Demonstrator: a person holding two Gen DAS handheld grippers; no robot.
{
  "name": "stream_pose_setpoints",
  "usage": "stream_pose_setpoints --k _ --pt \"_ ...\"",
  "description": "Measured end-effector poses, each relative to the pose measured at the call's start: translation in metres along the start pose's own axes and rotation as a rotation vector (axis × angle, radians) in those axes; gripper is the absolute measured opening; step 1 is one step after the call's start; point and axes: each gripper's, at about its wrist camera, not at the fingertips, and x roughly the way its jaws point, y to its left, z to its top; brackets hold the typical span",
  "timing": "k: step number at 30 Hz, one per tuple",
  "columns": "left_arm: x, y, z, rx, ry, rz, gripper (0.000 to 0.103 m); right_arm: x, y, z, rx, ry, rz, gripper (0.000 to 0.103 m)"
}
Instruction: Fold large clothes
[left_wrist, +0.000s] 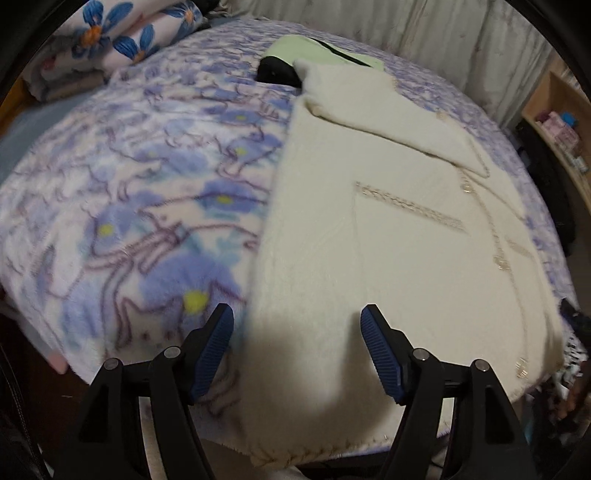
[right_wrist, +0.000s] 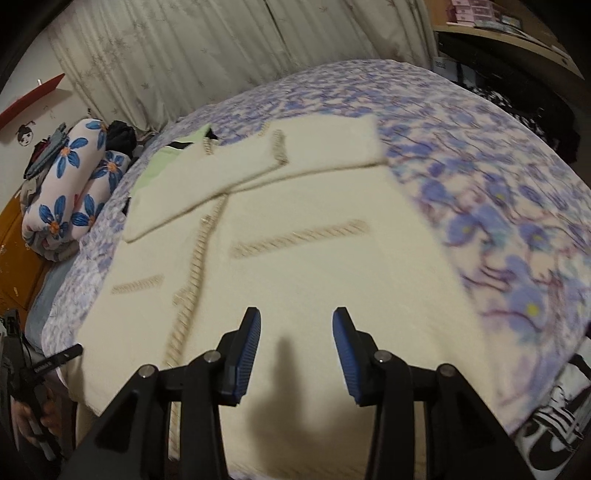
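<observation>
Jaws gape over cream cardigan (right_wrist: 295, 266) on floral blanket (left_wrist: 129, 192).

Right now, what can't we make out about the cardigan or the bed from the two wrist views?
- Cream cardigan: near hem hidden behind the right gripper in the right wrist view.
- Green garment: mostly covered by the cardigan's folded sleeve in the left wrist view.
- Black item: too blurred to identify.
- Shelf items: too small, cut by the lens edge.
- Left gripper: open, nothing gripped.

Dim indoor light, motion blur (edges fisheye-bent), soft shadows
</observation>
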Motion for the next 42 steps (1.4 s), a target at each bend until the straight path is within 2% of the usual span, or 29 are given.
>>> stream_pose_setpoints --k 9,16,21,25,31,34,42 --pt "0.005 0.015 -0.004 -0.002 0.029 -0.131 0.070 -0.029 -0.070 -0.019 0.124 -0.002 -0.042 0.041" --pt "0.013 0.025 -0.001 0.006 0.064 -0.227 0.077 -0.023 -0.112 -0.023 0.222 0.043 -0.055 0.041" --pt "0.014 0.025 -0.002 0.023 0.074 -0.260 0.078 -0.016 -0.126 -0.024 0.263 0.076 0.035 0.041" --pt "0.012 0.029 -0.003 0.012 0.089 -0.303 0.078 -0.007 -0.123 -0.030 0.271 0.141 0.173 0.041" --pt "0.013 0.034 -0.002 -0.012 0.103 -0.361 0.078 -0.002 -0.115 -0.035 0.261 0.164 0.282 0.043" --pt "0.015 0.036 -0.003 -0.029 0.116 -0.409 0.078 0.003 -0.112 -0.035 0.252 0.173 0.289 0.043" --pt "0.021 0.024 -0.005 0.031 0.130 -0.419 0.078 0.019 -0.110 -0.032 0.267 0.177 0.309 0.043"
